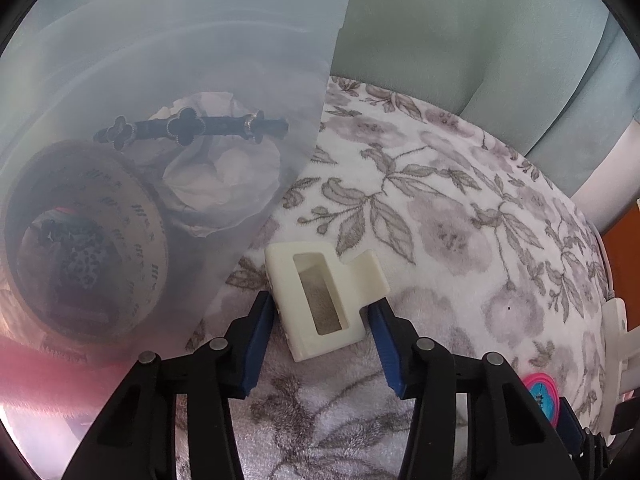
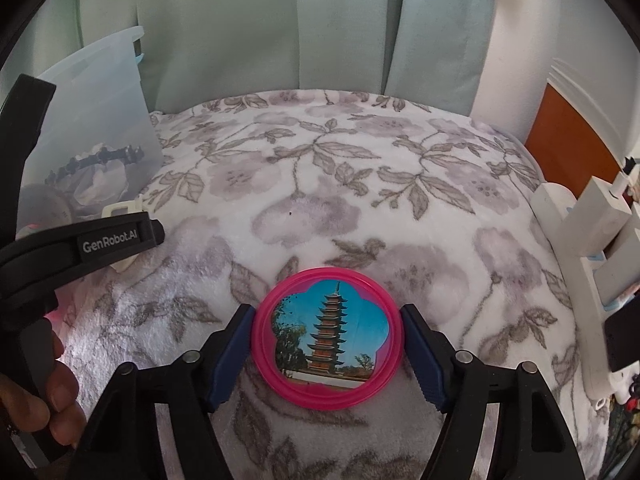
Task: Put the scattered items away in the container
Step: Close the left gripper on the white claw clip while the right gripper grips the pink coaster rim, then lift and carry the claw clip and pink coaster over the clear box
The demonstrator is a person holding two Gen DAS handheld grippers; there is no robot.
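My left gripper (image 1: pixel 320 308) is shut on a cream plastic clip (image 1: pixel 324 292), held just right of the translucent plastic container (image 1: pixel 200 60). Inside the container I see a black clover-pattern hair band (image 1: pixel 188 128), a roll of tape (image 1: pixel 120 240) and crumpled white tissue (image 1: pixel 224 176). My right gripper (image 2: pixel 326 340) is shut on a round pink compact mirror (image 2: pixel 326 336) with a pagoda picture, just above the floral blanket (image 2: pixel 320 168). The left gripper (image 2: pixel 116 240) and the container (image 2: pixel 96 112) show at the left of the right wrist view.
The floral blanket (image 1: pixel 460 208) covers the surface. Pale green cushions (image 2: pixel 280 28) stand behind it. A white power strip with plugs (image 2: pixel 600 248) lies along the right edge. An orange panel (image 2: pixel 568 140) is at the far right.
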